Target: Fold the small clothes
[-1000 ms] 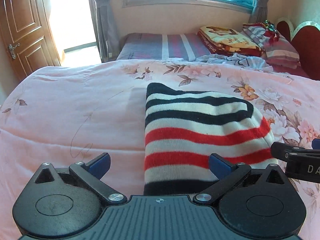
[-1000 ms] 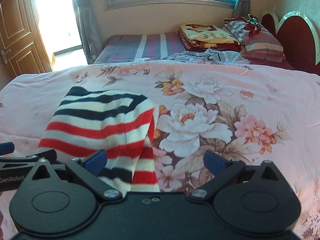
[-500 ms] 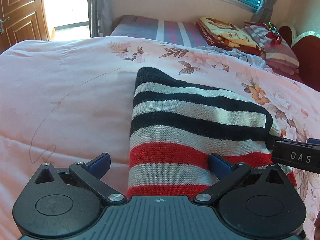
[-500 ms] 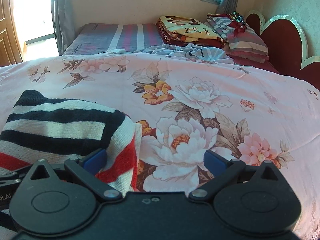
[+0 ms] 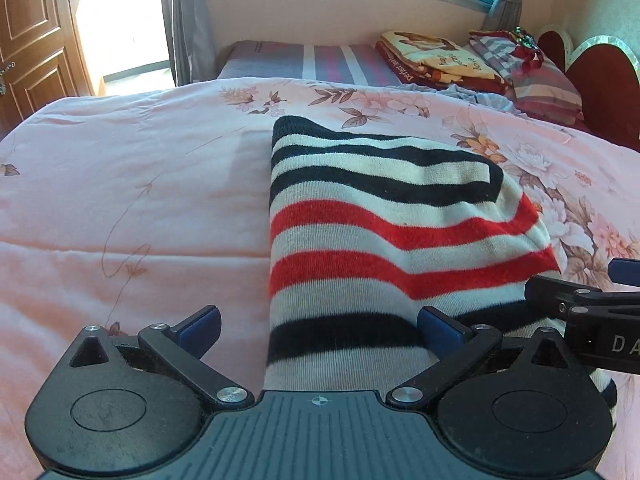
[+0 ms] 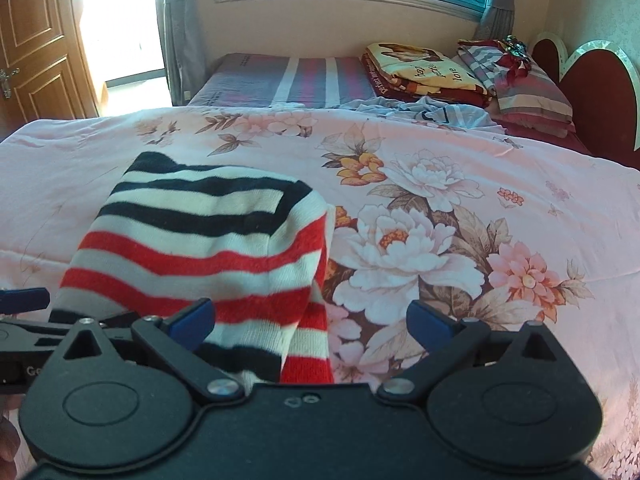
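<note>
A folded striped garment (image 5: 384, 248) of black, white and red bands is shown lying on the pink floral quilt (image 5: 120, 200), right of centre in the left wrist view and lower left in the right wrist view. The left gripper (image 5: 318, 330) is seen spread wide at the garment's near edge. The right gripper (image 6: 310, 322) is likewise spread wide, nothing being held by either.

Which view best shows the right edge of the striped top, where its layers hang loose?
The right wrist view: the striped top's right edge sits near centre, with a red-striped flap hanging apart. The left wrist view shows the top larger, but the right gripper covers part of that edge.
</note>
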`<state>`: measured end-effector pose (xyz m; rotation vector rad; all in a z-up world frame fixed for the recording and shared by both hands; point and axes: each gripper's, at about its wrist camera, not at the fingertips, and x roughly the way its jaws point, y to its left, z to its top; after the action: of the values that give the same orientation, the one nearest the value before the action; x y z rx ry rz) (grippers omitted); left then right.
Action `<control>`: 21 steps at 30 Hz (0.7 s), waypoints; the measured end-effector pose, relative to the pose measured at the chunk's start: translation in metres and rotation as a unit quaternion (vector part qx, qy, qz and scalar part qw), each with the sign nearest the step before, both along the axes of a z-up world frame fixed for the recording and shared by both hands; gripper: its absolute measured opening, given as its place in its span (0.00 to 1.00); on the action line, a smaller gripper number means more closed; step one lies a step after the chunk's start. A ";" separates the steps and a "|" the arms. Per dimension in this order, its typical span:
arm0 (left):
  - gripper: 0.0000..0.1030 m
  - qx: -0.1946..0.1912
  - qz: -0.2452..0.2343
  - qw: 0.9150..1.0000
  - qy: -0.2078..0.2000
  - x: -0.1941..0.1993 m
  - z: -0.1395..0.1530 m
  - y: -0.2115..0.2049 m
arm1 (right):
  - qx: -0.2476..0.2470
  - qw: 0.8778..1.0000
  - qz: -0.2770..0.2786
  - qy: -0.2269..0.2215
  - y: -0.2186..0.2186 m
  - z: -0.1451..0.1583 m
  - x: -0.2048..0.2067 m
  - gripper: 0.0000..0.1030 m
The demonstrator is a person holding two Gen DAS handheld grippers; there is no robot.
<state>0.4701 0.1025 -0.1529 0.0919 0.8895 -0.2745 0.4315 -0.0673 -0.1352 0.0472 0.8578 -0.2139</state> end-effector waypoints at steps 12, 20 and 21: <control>1.00 -0.009 0.024 0.999 0.023 -0.030 -0.003 0.007 | -0.004 1.000 -0.007 0.000 -0.004 -0.013 -0.038 0.78; 1.00 0.013 0.010 1.000 -0.003 -0.064 0.006 0.003 | -0.004 1.000 0.009 -0.023 0.001 -0.002 -0.076 0.58; 1.00 0.012 0.009 1.000 -0.002 -0.068 0.003 0.003 | 0.000 1.000 0.008 -0.023 0.000 -0.002 -0.079 0.58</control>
<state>0.4026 0.1051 -0.1497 0.1068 0.8901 -0.2473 0.3522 -0.0668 -0.1374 0.0448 0.8119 -0.1963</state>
